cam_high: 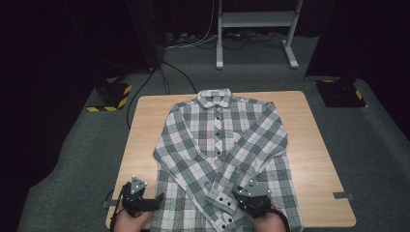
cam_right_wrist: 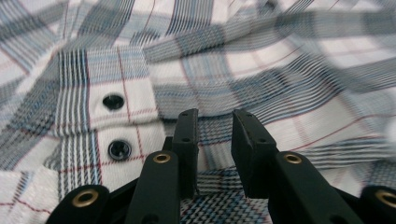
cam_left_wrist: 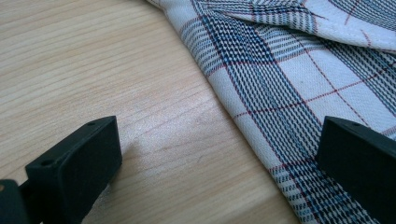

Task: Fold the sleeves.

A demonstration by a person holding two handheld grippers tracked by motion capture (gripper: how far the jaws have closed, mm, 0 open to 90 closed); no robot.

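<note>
Right gripper (cam_high: 240, 195): yours, at the near table edge, sitting on the shirt's lower front. Jaws stand a little apart with a narrow gap between them; plaid cloth lies under and past the tips, nothing pinched that you can see. View is a bit blurred.
Left gripper (cam_high: 155, 199): yours, near left, low over bare wood just beside the shirt's side edge. Jaws spread wide; one over wood, the other over the cloth edge. Gripping nothing.
Cuff (cam_right_wrist: 109, 126): just left of your right jaws in the right gripper view, two dark buttons on it, lying on the shirt body.
Shirt (cam_high: 220, 145): grey-white plaid, flat on its back, buttoned, collar at the far edge, hem toward you. Both sleeves folded in across the front, crossing low near your right gripper.
Table (cam_high: 309, 145): light wood, shirt roughly centred, bare wood both sides.
Floor (cam_high: 377, 145): grey carpet around the table; white frame legs (cam_high: 220, 43) and cables beyond the far edge.
</note>
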